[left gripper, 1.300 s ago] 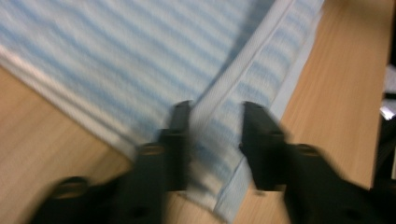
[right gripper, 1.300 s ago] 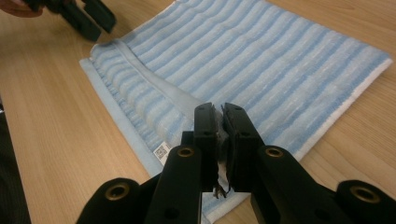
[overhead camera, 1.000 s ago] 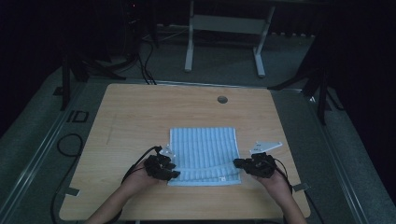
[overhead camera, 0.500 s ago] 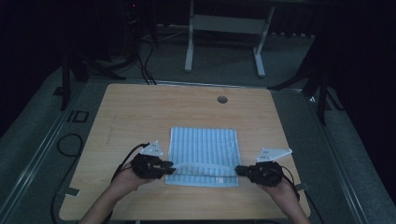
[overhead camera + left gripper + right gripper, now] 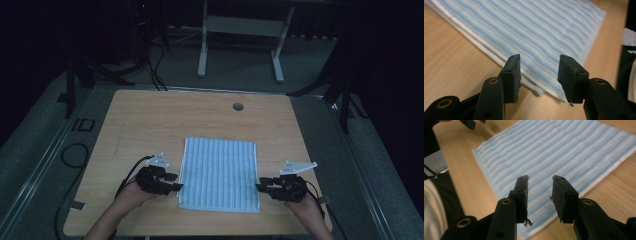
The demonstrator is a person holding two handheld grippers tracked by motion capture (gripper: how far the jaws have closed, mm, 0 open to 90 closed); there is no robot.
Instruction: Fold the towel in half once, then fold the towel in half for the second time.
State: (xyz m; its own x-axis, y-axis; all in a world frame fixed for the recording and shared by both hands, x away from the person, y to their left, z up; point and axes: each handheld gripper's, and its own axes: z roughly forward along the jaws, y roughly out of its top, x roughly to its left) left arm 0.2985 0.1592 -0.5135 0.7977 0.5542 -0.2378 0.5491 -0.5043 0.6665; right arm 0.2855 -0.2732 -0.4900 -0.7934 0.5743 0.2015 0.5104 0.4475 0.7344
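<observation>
I've let go of the folded striped towel (image 5: 219, 174); left gripper (image 5: 176, 187) and right gripper (image 5: 259, 187) have just been opening, jaws spread, nothing between; next, I'd judge, regrip the near corners for another fold.

Each hand holds a black gripper. The left gripper (image 5: 176, 187) and the right gripper (image 5: 260, 187) each carry a grey three-cornered plate on top, and a black cable trails from the left one. Up close, the left gripper (image 5: 539, 75) has two chunky black jaws with flat, rough pads and round brass-coloured rings at the joints. The right gripper (image 5: 539, 196) looks the same, with bits of fluff stuck to its pads. The forearms are bare.
</observation>
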